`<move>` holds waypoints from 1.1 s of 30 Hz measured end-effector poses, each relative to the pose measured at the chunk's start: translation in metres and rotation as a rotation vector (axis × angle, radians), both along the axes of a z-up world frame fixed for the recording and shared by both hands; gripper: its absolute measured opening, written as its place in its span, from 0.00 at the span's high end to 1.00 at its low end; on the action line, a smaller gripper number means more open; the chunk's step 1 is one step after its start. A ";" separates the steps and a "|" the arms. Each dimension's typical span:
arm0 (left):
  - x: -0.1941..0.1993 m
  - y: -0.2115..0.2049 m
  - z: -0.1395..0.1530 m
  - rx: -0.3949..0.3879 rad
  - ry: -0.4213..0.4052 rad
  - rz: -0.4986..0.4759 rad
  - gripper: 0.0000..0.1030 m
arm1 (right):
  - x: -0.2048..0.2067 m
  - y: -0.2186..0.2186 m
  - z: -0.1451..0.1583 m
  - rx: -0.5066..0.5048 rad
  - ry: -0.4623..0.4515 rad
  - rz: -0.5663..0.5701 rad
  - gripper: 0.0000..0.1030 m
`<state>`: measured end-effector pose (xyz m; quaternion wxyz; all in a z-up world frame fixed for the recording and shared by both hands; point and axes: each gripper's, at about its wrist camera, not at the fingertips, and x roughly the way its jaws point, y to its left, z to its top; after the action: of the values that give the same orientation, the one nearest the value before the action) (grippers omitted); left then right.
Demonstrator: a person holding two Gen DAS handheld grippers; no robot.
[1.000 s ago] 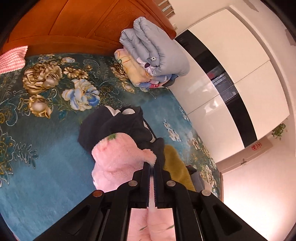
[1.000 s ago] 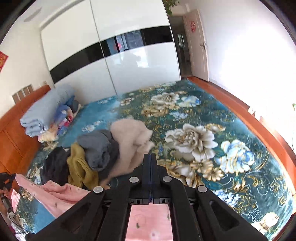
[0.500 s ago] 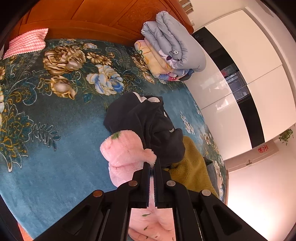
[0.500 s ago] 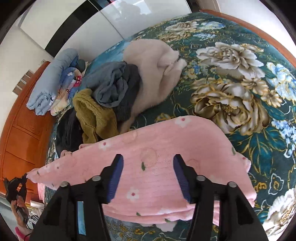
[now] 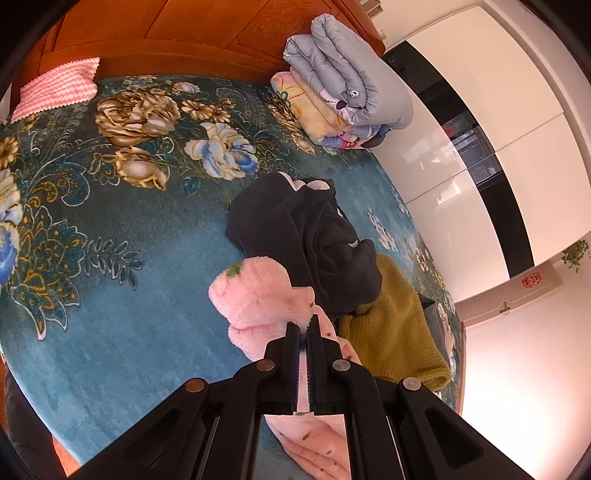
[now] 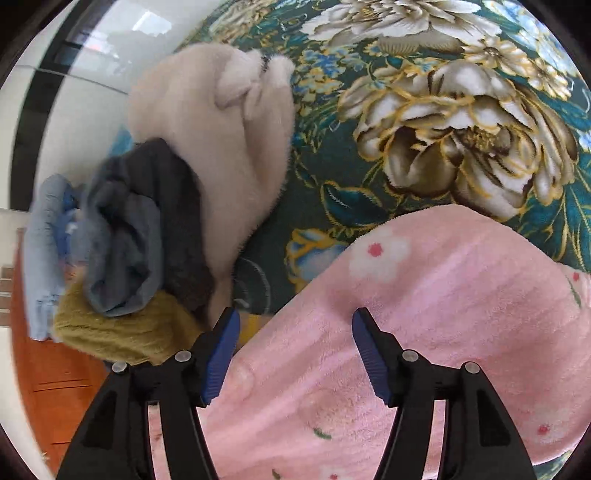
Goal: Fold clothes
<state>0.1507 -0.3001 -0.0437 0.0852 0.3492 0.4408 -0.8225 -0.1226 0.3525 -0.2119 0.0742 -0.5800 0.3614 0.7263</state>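
A pink fleece garment with small flowers [image 6: 424, 332] lies spread on the floral bedspread [image 6: 461, 122] in the right wrist view. My right gripper [image 6: 295, 321] is open just above it, with nothing between its blue pads [image 6: 221, 354]. My left gripper [image 5: 306, 328] is shut on an edge of the same pink garment [image 5: 258, 299], which bunches in front of the fingers and hangs below them.
A pile of clothes lies beside the pink garment: a black one [image 5: 314, 240], a mustard knit [image 5: 399, 332], a grey one [image 6: 125, 229] and a beige fluffy one [image 6: 221, 129]. Folded quilts [image 5: 343, 77] sit by the wooden headboard [image 5: 184, 33]. White wardrobe doors [image 5: 498, 147] stand behind.
My right gripper has opened and let go of the pink garment, which now lies on the bed, and has dropped closer to it. My left gripper still holds its edge.
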 end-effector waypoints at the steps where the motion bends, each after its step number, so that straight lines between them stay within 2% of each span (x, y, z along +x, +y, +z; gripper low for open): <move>1: 0.002 0.001 0.001 -0.007 -0.002 -0.007 0.97 | -0.004 -0.002 -0.004 0.031 -0.022 -0.006 0.37; 5: 0.005 0.001 -0.002 -0.020 -0.018 -0.025 0.97 | -0.007 -0.001 -0.018 0.128 -0.124 -0.017 0.38; 7: 0.005 -0.001 -0.008 -0.015 -0.028 -0.025 0.97 | -0.006 0.002 -0.024 0.152 -0.164 -0.024 0.62; 8: 0.006 -0.002 -0.011 -0.012 -0.033 -0.025 0.97 | -0.002 0.006 -0.025 0.137 -0.165 -0.028 0.85; 9: 0.004 -0.003 -0.012 -0.008 -0.034 -0.027 0.97 | 0.003 0.010 -0.027 0.119 -0.163 -0.031 0.93; 13: -0.010 -0.002 -0.011 0.014 -0.028 -0.036 0.97 | 0.020 0.030 -0.013 0.058 -0.076 -0.001 0.97; 16: -0.021 -0.001 -0.010 0.030 -0.024 -0.043 0.97 | 0.030 0.049 0.015 0.036 0.026 0.001 0.98; 19: -0.032 0.000 -0.009 0.047 -0.019 -0.049 0.97 | 0.034 0.065 0.057 0.016 0.141 -0.009 0.98; 20: -0.037 0.001 -0.002 0.046 0.000 -0.056 0.97 | 0.033 0.069 0.076 0.014 0.188 -0.010 0.98; 24: -0.051 0.010 0.057 0.015 0.161 -0.108 0.97 | 0.039 0.079 0.169 0.034 0.400 0.002 0.98; 27: -0.044 0.008 0.082 0.003 0.243 -0.140 0.97 | 0.072 0.087 0.239 0.067 0.589 0.029 0.98; 29: -0.035 0.003 0.079 -0.012 0.244 -0.156 0.97 | 0.105 0.092 0.269 0.091 0.680 0.049 0.98; 31: -0.027 -0.001 0.062 -0.035 0.197 -0.170 0.97 | 0.143 0.098 0.284 0.114 0.735 0.069 0.98; 33: -0.019 -0.008 0.033 -0.034 0.117 -0.173 0.97 | 0.179 0.101 0.271 0.115 0.717 0.087 0.98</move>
<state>0.1314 -0.3076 -0.0111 -0.0060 0.3359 0.3991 -0.8531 0.0569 0.4536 0.0592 -0.0557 -0.2983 0.2979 0.9051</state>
